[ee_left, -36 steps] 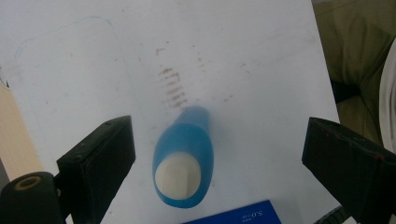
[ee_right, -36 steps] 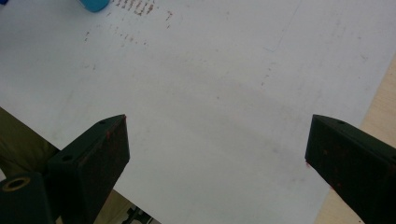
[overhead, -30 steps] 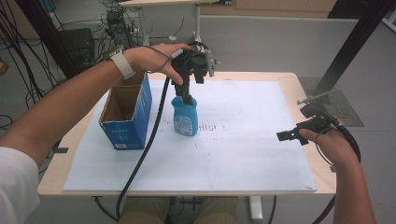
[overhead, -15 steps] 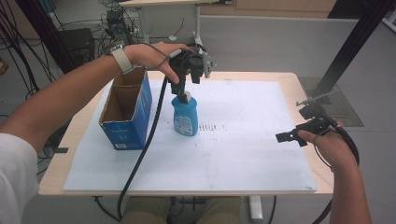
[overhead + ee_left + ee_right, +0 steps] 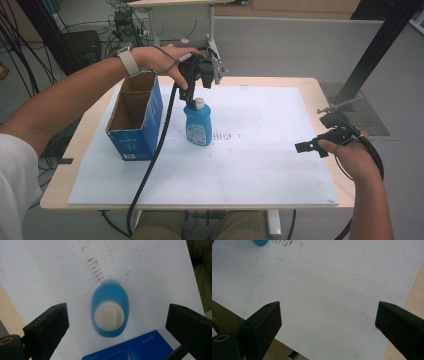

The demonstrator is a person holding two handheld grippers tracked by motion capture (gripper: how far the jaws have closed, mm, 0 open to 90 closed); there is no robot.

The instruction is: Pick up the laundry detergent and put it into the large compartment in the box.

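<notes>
With its jaws just spread apart, the left claw should rise straight off the upright blue bottle without tipping it.

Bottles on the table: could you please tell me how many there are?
1. A blue bottle with a white cap stands upright on the white sheet, just right of the open blue box and below the left gripper. The box's inside is partly hidden, so more could be there.
</notes>
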